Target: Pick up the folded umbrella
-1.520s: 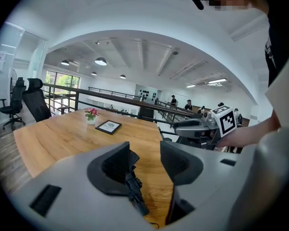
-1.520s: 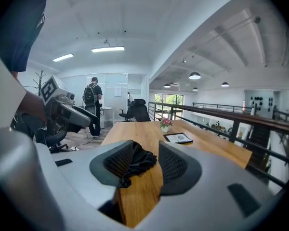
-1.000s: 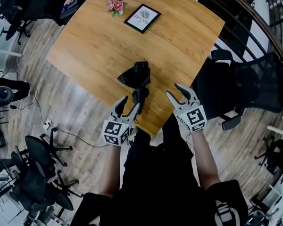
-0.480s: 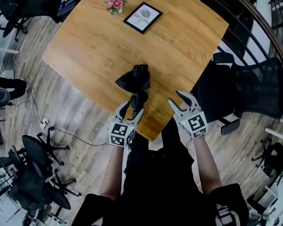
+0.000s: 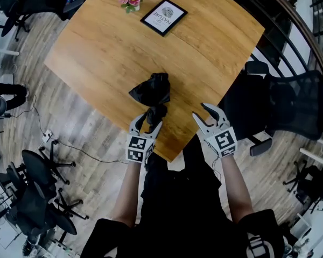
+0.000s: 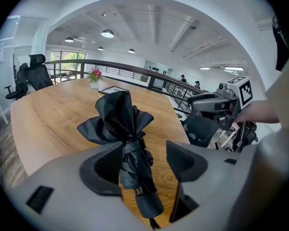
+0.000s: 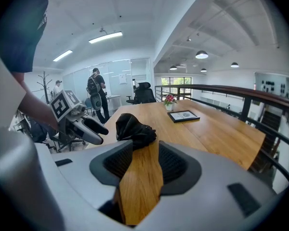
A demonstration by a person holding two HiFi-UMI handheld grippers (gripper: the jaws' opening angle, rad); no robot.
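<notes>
At the near edge of the wooden table [image 5: 107, 42], centre of the head view, the folded umbrella [image 5: 152, 93] lies flat with its handle end toward the person.

Change noted: the left gripper [image 5: 147, 123] has closed in on that handle end and now straddles it. Its jaws have just been opening and stand wide. The umbrella's strapped shaft sits between them, close by the left pad and clear of the right, with no pinch yet.

The right gripper [image 5: 203, 113], lower right of centre, has barely shifted. Its jaws are apart over bare tabletop.

Judgement: the approach looks complete. Closing on the shaft, then lifting, remains.
</notes>
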